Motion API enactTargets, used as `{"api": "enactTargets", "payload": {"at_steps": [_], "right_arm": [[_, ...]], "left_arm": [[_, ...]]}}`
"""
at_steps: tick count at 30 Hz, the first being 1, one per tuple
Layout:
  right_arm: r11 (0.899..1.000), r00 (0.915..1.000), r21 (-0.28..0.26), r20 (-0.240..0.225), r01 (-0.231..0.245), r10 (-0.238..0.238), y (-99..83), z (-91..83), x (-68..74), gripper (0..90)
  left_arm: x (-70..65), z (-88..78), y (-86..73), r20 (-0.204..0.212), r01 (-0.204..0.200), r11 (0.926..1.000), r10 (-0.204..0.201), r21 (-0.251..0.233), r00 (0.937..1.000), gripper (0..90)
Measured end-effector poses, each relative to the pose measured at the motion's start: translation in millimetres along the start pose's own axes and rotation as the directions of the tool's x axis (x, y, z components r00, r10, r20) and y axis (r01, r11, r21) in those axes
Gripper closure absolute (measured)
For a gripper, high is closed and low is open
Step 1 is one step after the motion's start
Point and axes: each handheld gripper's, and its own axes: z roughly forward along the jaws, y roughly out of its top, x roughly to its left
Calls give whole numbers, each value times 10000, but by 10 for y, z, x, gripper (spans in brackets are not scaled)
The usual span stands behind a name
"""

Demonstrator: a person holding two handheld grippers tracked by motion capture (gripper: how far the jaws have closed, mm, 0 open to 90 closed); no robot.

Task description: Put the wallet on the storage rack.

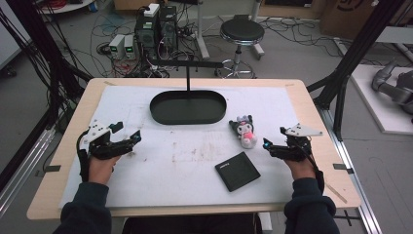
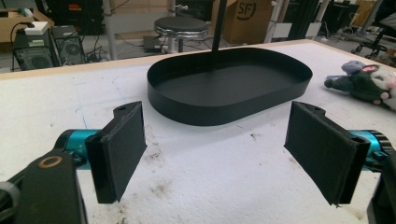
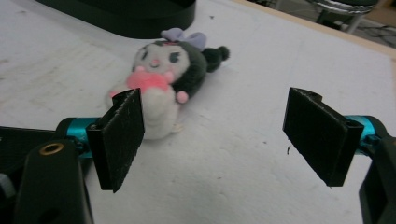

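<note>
Black oval tray (image 1: 188, 107) sits at upper centre of your bench (image 1: 302, 92); the plush toy (image 1: 245, 130) lies right of it, a black pad (image 1: 237, 170) lower. Your left tool (image 1: 130, 140) and right tool (image 1: 271, 145) both hover spread wide, empty.

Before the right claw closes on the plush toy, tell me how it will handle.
The plush toy looks soft and stuffed, so it will probably squash between the pads rather than resist. It is likely light for its size. Lying flat on the white mat, it seems unlikely to roll; its fuzzy fabric should grip, not slip.
</note>
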Motion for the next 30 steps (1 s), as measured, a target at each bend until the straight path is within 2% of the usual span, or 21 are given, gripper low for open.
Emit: {"api": "enactTargets", "payload": {"at_steps": [2, 5, 10, 12, 16, 17, 18, 19, 20, 21, 22, 23, 25, 26, 27, 29, 30], "right_arm": [[10000, 10000, -5, -97, -18, 18, 4, 1, 17, 211], [9997, 9964, 71, -812, 250, -244, 17, 12, 97, 211], [9961, 9825, 562, -1770, 683, -574, 20, 91, 210, 215], [9936, 9758, 746, -2083, 844, -673, 19, 125, 260, 243], [9872, 9514, 1291, -3037, 938, -507, -14, 245, 363, 275], [9872, 9514, 1291, -3037, 938, -507, -14, 245, 363, 275], [9822, 9402, 1583, -3380, 1008, -420, -44, 298, 410, 281], [9822, 9402, 1583, -3380, 1008, -420, -44, 298, 410, 281], [9774, 9302, 1793, -3649, 1122, -399, -62, 330, 444, 285], [9774, 9302, 1793, -3649, 1122, -399, -62, 330, 444, 285], [9716, 9269, 2028, -3734, 1221, -386, -73, 355, 469, 287], [9694, 9271, 2104, -3727, 1267, -403, -79, 369, 474, 289], [9613, 9211, 2415, -3882, 1328, -297, -101, 401, 480, 349], [9580, 9152, 2549, -4026, 1318, -188, -112, 415, 478, 376], [9574, 9122, 2617, -4098, 1219, -41, -119, 421, 475, 387], [9555, 9110, 2692, -4124, 1204, 14, -117, 422, 470, 394], [9533, 9081, 2757, -4187, 1236, 33, -114, 424, 477, 425]], "left_arm": [[-1, 5, 0, -7, 11, 10000, -11, -10, 10000, 200], [-2, 22, -4, 53, -44, 10000, 44, 31, 10000, 203], [-2, 4, -1, 84, -80, 10000, 80, 25, 9999, 203], [8, 0, -6, 98, -62, 10000, 62, 48, 9999, 204], [21, 26, -18, 109, 17, 9999, -18, 104, 9999, 207], [19, 30, -19, 115, 11, 9999, -12, 115, 9999, 207], [17, 31, -19, 102, 16, 9999, -17, 124, 9999, 207], [17, 30, -18, 100, 10, 9999, -11, 123, 9999, 207], [22, 27, -19, 88, 27, 9999, -28, 132, 10000, 208], [22, 27, -19, 88, 27, 9999, -28, 132, 10000, 208], [25, 29, -20, 69, 35, 9999, -36, 149, 10000, 208], [26, 29, -21, 67, 30, 9998, -32, 173, 10000, 208], [17, 36, -23, 81, 22, 9998, -24, 198, 10000, 208], [14, 38, -24, 114, -17, 9998, 15, 211, 9999, 208], [9, 39, -26, 144, 8, 9998, -11, 213, 9999, 208], [5, 40, -26, 135, -11, 9997, 8, 257, 9999, 209], [5, 40, -26, 130, -12, 9997, 9, 255, 9999, 210]]}}
